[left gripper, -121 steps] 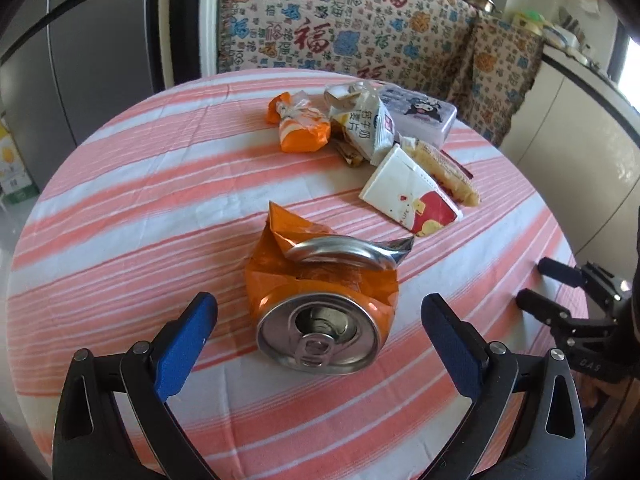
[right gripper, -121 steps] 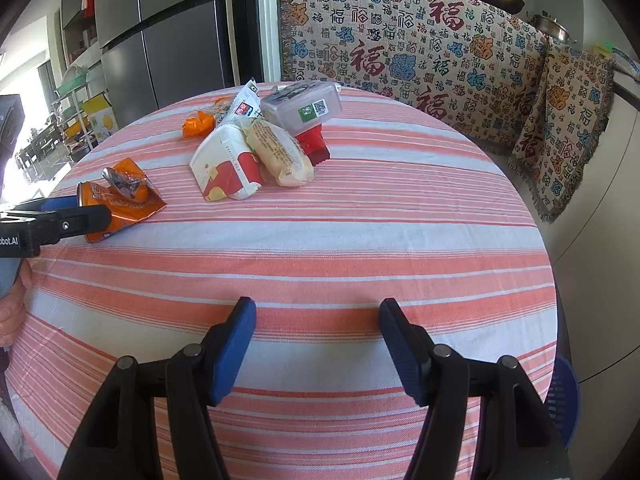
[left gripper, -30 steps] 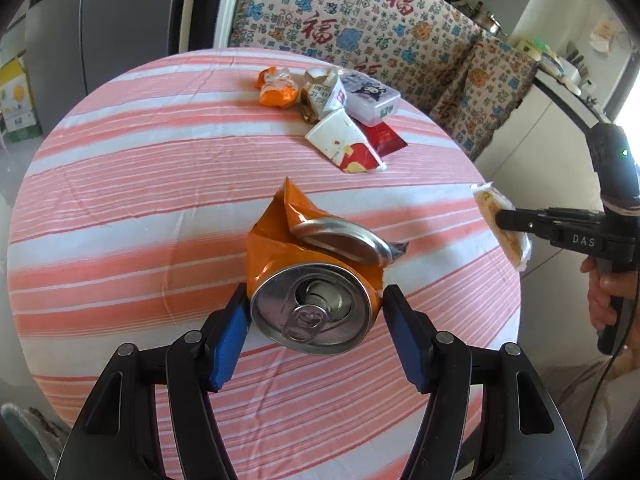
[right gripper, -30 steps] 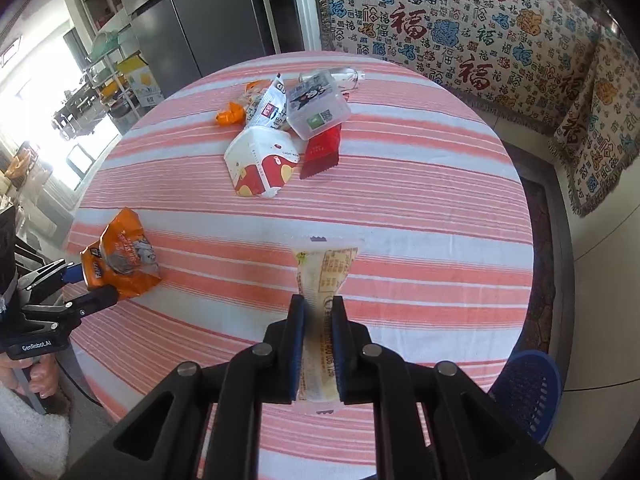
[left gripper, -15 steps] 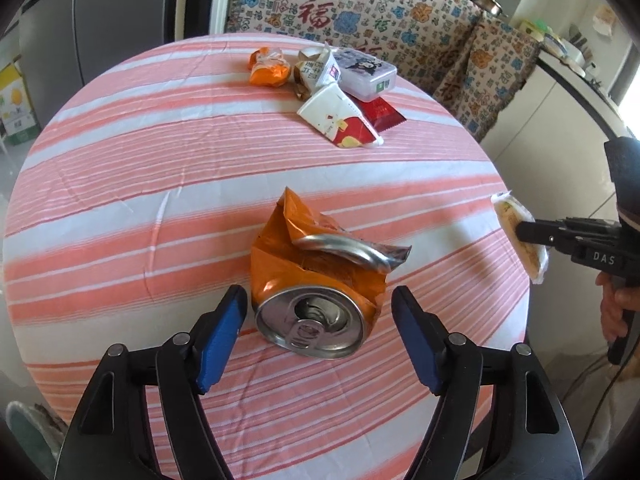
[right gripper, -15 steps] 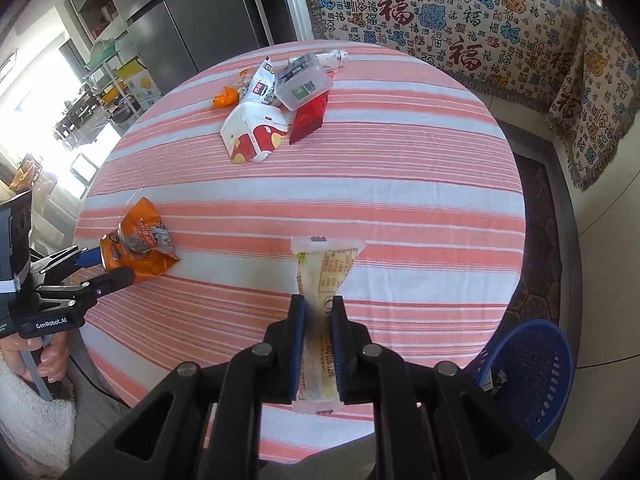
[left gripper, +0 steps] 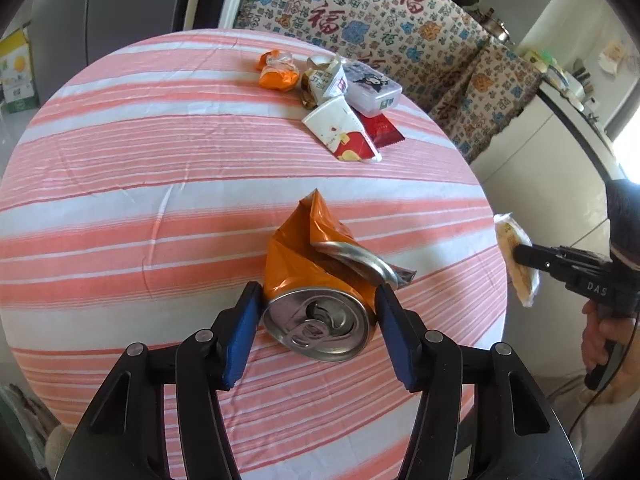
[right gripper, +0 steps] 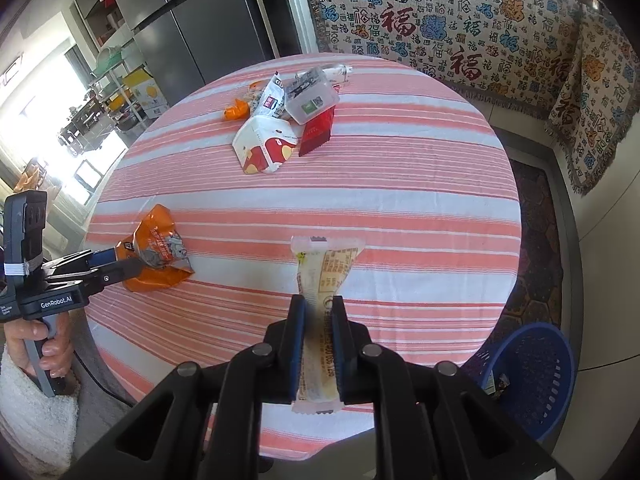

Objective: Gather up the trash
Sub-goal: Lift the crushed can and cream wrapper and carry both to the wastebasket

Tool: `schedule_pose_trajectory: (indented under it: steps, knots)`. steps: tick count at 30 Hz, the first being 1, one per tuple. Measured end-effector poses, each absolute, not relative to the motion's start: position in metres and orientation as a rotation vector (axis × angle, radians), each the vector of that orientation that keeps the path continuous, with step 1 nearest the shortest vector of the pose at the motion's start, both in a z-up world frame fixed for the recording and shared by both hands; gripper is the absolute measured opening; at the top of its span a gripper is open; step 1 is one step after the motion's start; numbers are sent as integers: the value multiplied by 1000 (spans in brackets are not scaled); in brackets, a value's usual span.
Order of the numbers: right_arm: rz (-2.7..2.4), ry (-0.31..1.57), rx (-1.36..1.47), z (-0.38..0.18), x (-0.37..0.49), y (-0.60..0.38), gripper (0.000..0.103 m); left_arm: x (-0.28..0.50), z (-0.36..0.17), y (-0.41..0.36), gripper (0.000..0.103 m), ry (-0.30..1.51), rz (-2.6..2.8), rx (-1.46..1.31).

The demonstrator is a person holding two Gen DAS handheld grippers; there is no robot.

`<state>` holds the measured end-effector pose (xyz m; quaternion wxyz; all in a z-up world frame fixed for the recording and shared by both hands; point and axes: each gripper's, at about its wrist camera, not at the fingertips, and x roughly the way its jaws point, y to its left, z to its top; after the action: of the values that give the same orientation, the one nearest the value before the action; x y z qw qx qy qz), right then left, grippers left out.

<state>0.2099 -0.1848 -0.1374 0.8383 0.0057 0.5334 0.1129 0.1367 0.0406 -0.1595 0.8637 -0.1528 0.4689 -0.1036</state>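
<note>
My left gripper (left gripper: pixel 318 304) is shut on a crushed orange can (left gripper: pixel 316 284), its blue pads pressed on both sides of the can's lid end, over the striped round table (left gripper: pixel 120 200). The can also shows in the right wrist view (right gripper: pixel 158 252), held by the left gripper (right gripper: pixel 120 266). My right gripper (right gripper: pixel 318 316) is shut on a clear snack wrapper (right gripper: pixel 322 280), held above the table's near edge. That wrapper shows at the right of the left wrist view (left gripper: pixel 514 256).
A pile of trash lies at the table's far side: a white paper cup (left gripper: pixel 342 132), a red packet (left gripper: pixel 380 130), a clear plastic box (left gripper: pixel 372 88), an orange wrapper (left gripper: pixel 278 74). A blue basket (right gripper: pixel 534 376) stands on the floor at the right. A patterned cloth (right gripper: pixel 460 20) hangs behind.
My left gripper opened half a second ago and has now shut on the can again. My right gripper keeps holding the wrapper and has moved little.
</note>
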Motion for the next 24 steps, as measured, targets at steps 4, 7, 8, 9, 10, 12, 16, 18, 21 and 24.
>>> schedule_pose_trajectory:
  steps: [4,7,8,9,10,12,16,18,21,24]
  knots:
    - [250,1127,34,-135,207,-188,13,139,-148,35,59,951,-212,-352]
    - [249,1124,38,-135,206,-191,13,142,-138,27,59,929,-210,-363]
    - [249,1122,46,-135,206,-193,13,143,-135,24,59,923,-213,-364]
    - [250,1121,56,-135,206,-195,13,145,-131,18,59,916,-216,-361]
    - [251,1121,68,-135,206,-198,13,147,-128,13,59,911,-219,-354]
    - [246,1116,88,-134,206,-205,13,151,-121,-2,59,903,-232,-335]
    - [219,1095,126,-126,204,-229,13,160,-109,-40,59,896,-286,-305]
    - [195,1079,145,-121,200,-248,13,165,-105,-63,59,898,-321,-285]
    - [143,1060,171,-111,191,-285,13,175,-99,-104,59,906,-385,-259]
    - [71,1043,196,-104,179,-333,13,183,-92,-152,59,905,-454,-223]
